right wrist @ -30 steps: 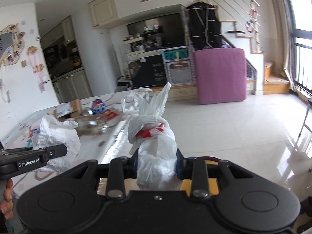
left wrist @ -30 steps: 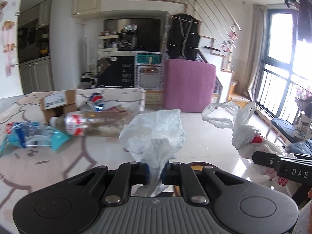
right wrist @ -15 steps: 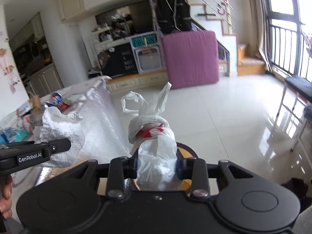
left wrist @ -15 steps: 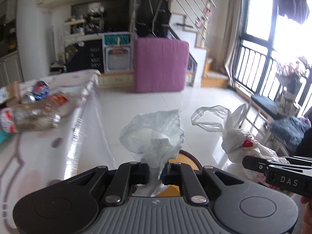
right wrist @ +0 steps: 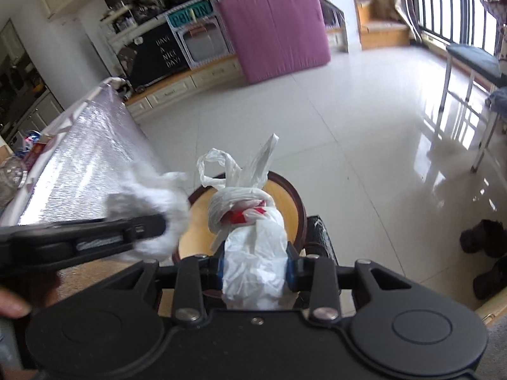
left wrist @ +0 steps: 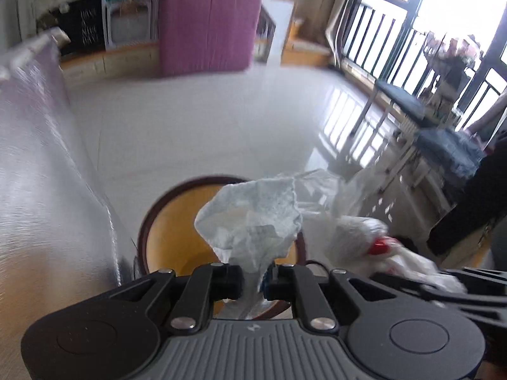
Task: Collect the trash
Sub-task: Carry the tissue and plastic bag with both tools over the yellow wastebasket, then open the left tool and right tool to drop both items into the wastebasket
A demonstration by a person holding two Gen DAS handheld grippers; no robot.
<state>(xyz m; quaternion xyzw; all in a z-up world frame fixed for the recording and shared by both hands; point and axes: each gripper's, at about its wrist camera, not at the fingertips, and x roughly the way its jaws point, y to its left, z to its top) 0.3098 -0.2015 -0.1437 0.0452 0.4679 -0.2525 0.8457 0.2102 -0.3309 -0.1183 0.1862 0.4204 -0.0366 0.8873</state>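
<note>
Glossy white floor (right wrist: 364, 145), foil-covered tabletop (right wrist: 95, 158) at left, round wooden stool (right wrist: 285, 196) below us.
We tilt both downward: left hand-held gripper (left wrist: 253, 280) pinches crumpled white paper (left wrist: 253, 218), right hand-held gripper (right wrist: 253, 269) squeezes the tied trash bag (right wrist: 250, 237) above the stool.

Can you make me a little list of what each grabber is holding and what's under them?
left gripper: shut on a crumpled white tissue
right gripper: shut on a tied white plastic bag with something red inside
below both: a round wooden stool, yellow top with a dark rim
beside the stool: a table with a shiny cover
floor: glossy white tiles
far back: a purple mat leaning upright
</note>
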